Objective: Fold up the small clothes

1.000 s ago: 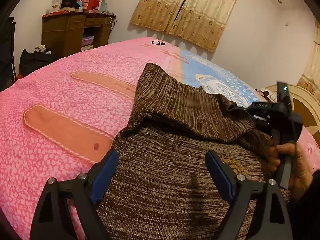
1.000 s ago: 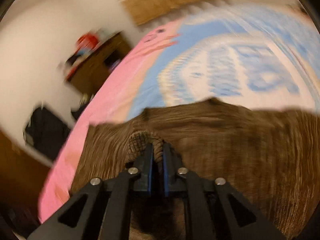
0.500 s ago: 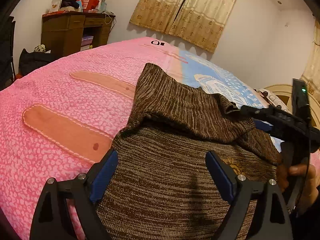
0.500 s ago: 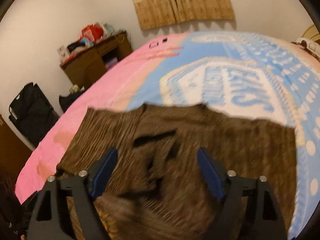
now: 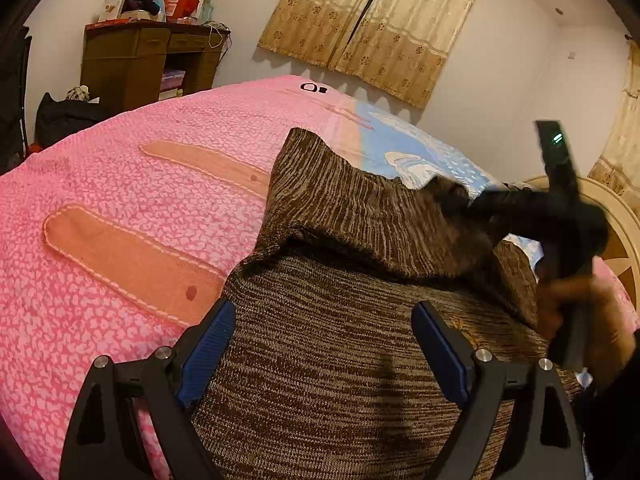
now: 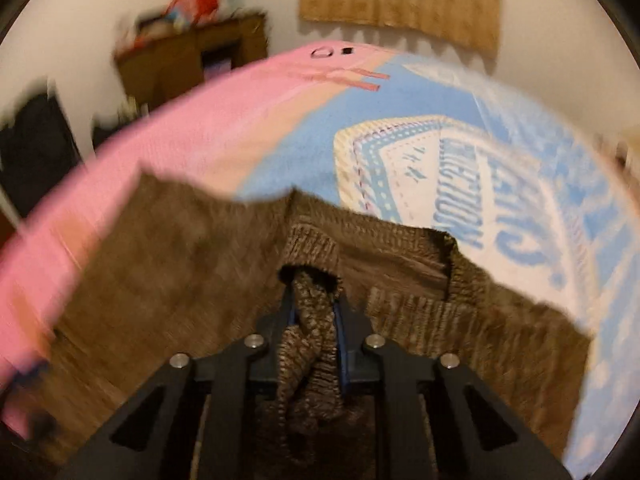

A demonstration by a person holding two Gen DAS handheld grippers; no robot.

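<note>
A brown knitted sweater (image 5: pixel 340 340) lies on the pink and blue bed cover (image 5: pixel 120 208), one part folded over across its far side. My left gripper (image 5: pixel 320 344) is open and hovers just over the sweater's near part, holding nothing. My right gripper (image 6: pixel 314 304) is shut on a bunched piece of the sweater (image 6: pixel 312 320); it also shows blurred in the left wrist view (image 5: pixel 460 200), at the right end of the folded-over part, held by a hand (image 5: pixel 580 304).
A brown wooden desk (image 5: pixel 148 60) with clutter on top stands against the far wall at left. A dark bag (image 5: pixel 64 116) sits beside the bed. Curtains (image 5: pixel 372 28) hang on the back wall. A cream headboard (image 5: pixel 616 232) lies at the right.
My right gripper was shut on the knit, opened half a second ago, and is now shut again on a bunched piece of it. My left gripper has stayed open and still.
</note>
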